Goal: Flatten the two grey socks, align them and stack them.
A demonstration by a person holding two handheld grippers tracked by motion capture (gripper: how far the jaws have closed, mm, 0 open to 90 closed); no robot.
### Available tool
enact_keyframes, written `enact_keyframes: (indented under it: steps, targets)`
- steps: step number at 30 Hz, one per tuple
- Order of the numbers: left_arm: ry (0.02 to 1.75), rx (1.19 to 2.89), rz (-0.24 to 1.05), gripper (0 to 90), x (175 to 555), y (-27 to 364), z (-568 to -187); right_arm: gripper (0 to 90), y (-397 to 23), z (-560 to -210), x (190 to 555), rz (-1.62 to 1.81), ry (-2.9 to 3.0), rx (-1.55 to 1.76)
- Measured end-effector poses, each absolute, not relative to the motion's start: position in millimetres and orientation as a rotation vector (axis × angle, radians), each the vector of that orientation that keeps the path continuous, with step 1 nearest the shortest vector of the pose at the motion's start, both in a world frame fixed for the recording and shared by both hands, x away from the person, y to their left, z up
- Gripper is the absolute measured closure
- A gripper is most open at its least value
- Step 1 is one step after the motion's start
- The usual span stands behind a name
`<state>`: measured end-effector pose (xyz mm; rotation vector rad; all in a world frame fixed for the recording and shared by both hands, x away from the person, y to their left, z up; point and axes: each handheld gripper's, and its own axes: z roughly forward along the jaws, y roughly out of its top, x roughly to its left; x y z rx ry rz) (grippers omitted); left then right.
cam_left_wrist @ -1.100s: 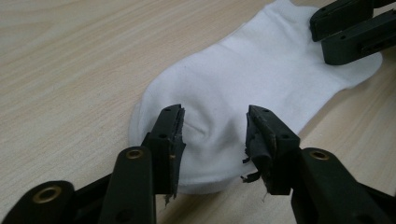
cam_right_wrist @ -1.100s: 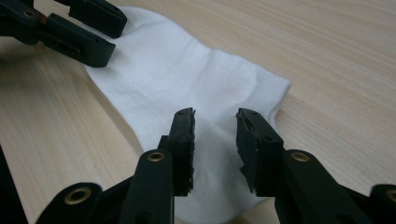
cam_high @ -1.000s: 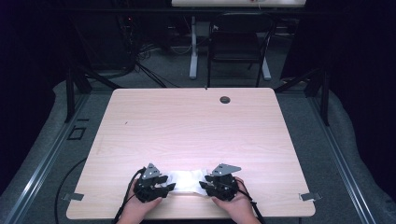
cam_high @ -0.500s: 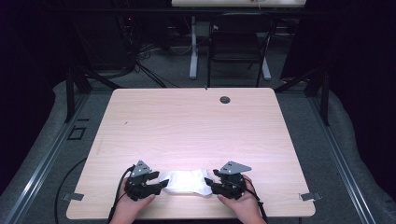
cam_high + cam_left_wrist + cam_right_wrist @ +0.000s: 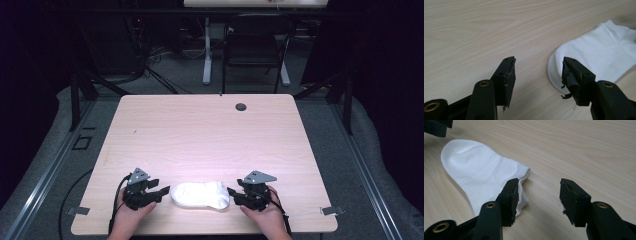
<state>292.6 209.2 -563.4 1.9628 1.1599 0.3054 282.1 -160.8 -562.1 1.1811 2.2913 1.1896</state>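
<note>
Plainly, a white sock (image 5: 200, 195) lies flat on the pale wood worktop (image 5: 210, 135) near its front edge, between the two claws. It is short, ankle-cut, of smooth knit with soft creases; its rounded toe end points at the left claw (image 5: 161, 192) and its open cuff (image 5: 524, 173) faces the right claw (image 5: 231, 195). Both claws have just been opening and now stand wide apart with nothing gripped, the sock's ends lying just beside their tips rather than pinched.
</note>
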Motion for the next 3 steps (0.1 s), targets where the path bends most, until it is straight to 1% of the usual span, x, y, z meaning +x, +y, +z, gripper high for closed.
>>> enact_keyframes:
  steps: [3]
  targets:
    - [1.167,1.957,0.315,44.7,293.4,212.1,-562.8,49.3,-163.8,-562.9,283.5,1.180,2.280,1.195]
